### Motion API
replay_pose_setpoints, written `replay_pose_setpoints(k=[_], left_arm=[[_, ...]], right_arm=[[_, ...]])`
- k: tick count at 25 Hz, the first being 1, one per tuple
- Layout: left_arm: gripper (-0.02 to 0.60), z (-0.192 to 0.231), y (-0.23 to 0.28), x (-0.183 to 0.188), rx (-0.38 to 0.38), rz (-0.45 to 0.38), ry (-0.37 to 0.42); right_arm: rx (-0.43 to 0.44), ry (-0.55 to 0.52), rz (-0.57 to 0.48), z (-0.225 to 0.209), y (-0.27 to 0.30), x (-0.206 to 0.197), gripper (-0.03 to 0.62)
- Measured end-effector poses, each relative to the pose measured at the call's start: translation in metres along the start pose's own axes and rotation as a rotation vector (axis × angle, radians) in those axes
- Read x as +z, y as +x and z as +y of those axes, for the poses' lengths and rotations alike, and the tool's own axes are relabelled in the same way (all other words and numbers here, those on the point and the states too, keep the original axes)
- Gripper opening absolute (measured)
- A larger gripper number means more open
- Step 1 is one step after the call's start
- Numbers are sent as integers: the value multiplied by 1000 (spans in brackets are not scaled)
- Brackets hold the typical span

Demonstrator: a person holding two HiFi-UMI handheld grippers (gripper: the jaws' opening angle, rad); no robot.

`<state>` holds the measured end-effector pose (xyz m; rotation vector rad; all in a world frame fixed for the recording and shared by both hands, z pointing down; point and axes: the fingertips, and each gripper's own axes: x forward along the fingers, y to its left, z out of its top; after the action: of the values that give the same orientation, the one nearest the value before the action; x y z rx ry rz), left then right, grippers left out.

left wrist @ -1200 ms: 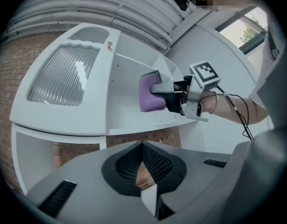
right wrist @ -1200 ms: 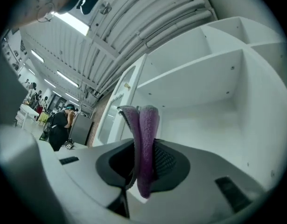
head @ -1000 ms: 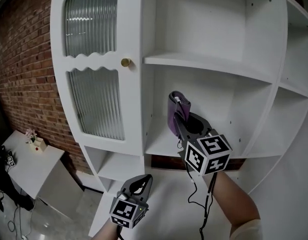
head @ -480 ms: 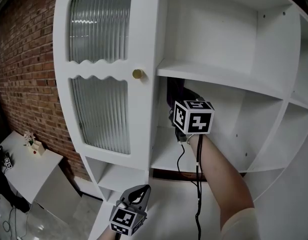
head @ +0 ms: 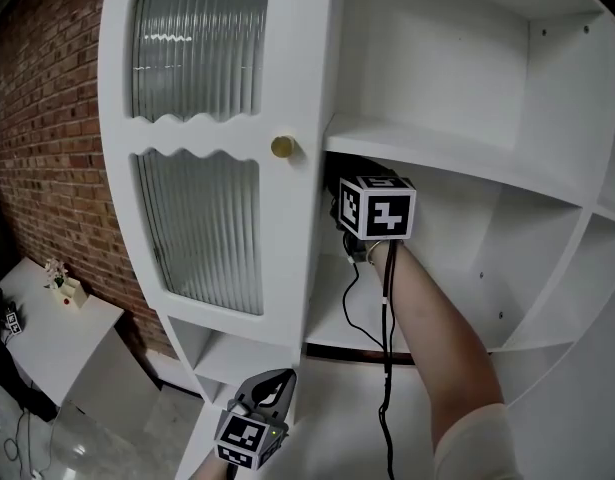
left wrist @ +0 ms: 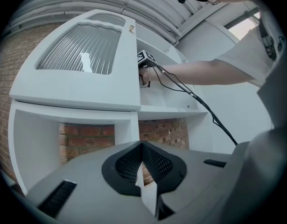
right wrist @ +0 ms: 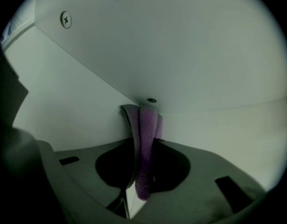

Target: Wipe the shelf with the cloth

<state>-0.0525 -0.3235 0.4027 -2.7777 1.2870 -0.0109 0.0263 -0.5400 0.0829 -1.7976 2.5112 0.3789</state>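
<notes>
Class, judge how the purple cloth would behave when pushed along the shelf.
Probably floppy: the purple cloth folds double where the right gripper pinches it. Its fuzzy pile suggests it's light and drags rather than slips.

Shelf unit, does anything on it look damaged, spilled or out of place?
Nothing stands out. The white shelf unit looks intact, its ribbed-glass door shut. The purple cloth, clamped in the right gripper, sits at an upper corner; the left gripper hangs empty below.
</notes>
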Motion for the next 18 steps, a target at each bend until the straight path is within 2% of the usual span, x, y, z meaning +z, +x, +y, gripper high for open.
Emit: replay_pose_setpoints(k=[8, 13, 18], left_arm=[[5, -5, -8, 12, 11, -20, 13], [5, -9, -20, 14, 17, -15, 0], [5, -26, -29, 16, 10, -11, 20]], right_arm=[[60, 7, -11, 20, -20, 12, 75], [106, -6, -44, 40, -54, 19, 75], [160, -21, -59, 62, -94, 28, 75]])
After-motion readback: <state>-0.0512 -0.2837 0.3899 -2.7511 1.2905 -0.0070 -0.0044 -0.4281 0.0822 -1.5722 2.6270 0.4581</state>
